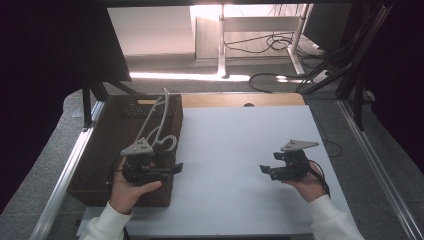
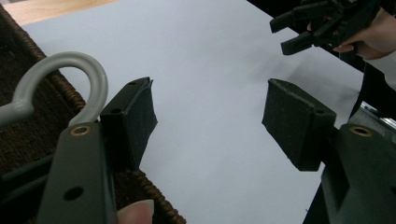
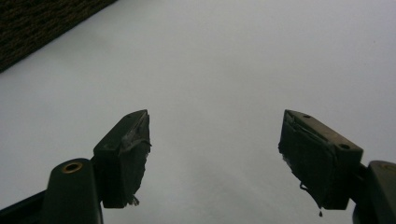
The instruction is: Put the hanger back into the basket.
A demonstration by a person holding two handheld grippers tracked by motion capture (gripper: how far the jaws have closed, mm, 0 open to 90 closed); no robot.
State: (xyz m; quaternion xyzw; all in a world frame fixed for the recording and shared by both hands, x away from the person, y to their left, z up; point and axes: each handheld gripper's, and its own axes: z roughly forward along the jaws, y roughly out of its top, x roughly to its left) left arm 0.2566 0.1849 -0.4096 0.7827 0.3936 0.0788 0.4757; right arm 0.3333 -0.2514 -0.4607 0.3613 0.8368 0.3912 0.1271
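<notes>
A dark brown woven basket point(image 1: 105, 145) stands on the left of the white table point(image 1: 235, 150). Grey plastic hangers point(image 1: 161, 117) lie in it, their hooks toward me. My left gripper point(image 1: 177, 168) hovers over the basket's right rim, open and holding nothing. In the left gripper view its jaws point(image 2: 210, 116) stand wide apart over the white surface, and a grey hanger hook point(image 2: 70, 79) curls just beside the left jaw over the basket point(image 2: 28, 116). My right gripper point(image 1: 265, 170) is held above the table's right part, open and empty, its jaws point(image 3: 215, 144) spread over bare white surface.
The basket's edge point(image 3: 42, 23) crosses the top left corner of the right gripper view. The right gripper point(image 2: 322, 23) appears far off in the left gripper view. Beyond the table lie a wooden strip point(image 1: 240, 100), floor cables point(image 1: 280, 42) and desk legs point(image 1: 221, 45).
</notes>
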